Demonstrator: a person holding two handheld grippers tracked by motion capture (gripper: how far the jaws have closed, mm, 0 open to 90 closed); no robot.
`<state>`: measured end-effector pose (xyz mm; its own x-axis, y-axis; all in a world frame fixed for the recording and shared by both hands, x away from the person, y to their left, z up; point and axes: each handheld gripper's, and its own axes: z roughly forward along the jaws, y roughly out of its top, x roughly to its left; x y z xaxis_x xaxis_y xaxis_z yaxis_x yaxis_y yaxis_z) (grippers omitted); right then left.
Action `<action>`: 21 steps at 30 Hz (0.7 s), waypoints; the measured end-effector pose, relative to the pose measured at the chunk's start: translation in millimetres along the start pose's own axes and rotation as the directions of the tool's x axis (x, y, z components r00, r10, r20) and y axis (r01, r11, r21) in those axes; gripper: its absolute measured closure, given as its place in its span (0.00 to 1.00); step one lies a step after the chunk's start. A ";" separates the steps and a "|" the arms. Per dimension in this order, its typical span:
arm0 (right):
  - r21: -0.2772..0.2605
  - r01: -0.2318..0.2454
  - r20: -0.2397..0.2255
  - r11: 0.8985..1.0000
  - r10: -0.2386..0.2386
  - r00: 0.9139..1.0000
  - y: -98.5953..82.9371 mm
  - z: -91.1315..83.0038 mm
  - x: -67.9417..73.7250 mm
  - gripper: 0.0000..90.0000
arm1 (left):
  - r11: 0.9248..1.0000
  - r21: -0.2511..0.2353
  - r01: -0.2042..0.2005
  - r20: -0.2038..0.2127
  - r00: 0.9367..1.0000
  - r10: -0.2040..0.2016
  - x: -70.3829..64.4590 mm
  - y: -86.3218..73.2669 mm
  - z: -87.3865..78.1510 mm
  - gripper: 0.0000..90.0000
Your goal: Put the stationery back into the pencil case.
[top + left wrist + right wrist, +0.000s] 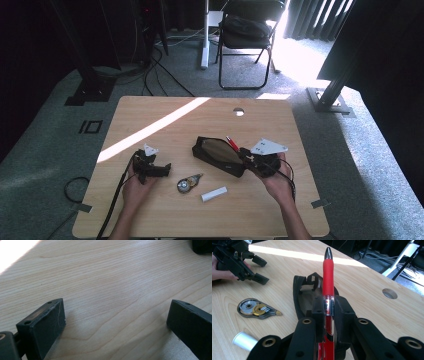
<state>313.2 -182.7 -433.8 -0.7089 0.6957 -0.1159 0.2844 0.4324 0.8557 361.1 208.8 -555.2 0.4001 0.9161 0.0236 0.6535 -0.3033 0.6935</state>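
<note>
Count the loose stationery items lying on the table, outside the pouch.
2: a correction tape dispenser lies near the front middle, and a white tube just right of it. The red pen is clamped in the right gripper; the pouch may hide more.

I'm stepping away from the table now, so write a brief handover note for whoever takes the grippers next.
Right gripper: shut on the red pen, held over the open black pencil case, tip pointing away from the gripper.
Left gripper: open, holding nothing, low over bare table at the left.
On the table near the case: correction tape dispenser and small white tube.
Done: pen picked up.
Left, probably: put the pen into the case, then likely the dispenser and tube; the case is unsteadied by the left gripper.
</note>
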 end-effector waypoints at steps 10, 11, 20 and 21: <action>0.003 0.007 -0.012 1.000 -0.007 1.000 5.2 7.8 -1.4 0.88 | 1.000 0.000 0.000 0.000 1.000 0.000 0.0 0.0 0.0 0.03; 0.003 0.007 -0.012 1.000 -0.007 1.000 5.2 7.8 -1.4 0.88 | 1.000 0.000 0.000 0.000 1.000 0.000 0.0 0.0 0.0 0.03; 0.004 0.008 -0.017 1.000 -0.008 1.000 8.2 14.1 -4.2 0.88 | 1.000 0.001 0.000 0.001 1.000 0.000 0.0 0.1 -0.1 0.03; 0.003 0.006 -0.017 1.000 -0.006 1.000 8.4 14.6 -4.4 0.88 | 1.000 0.001 0.000 0.000 1.000 0.000 0.1 0.1 -0.1 0.03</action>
<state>328.1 -173.8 -433.5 -0.7214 0.6833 -0.1124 0.2820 0.4382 0.8535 361.1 208.8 -555.1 0.4007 0.9159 0.0236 0.6542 -0.3041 0.6925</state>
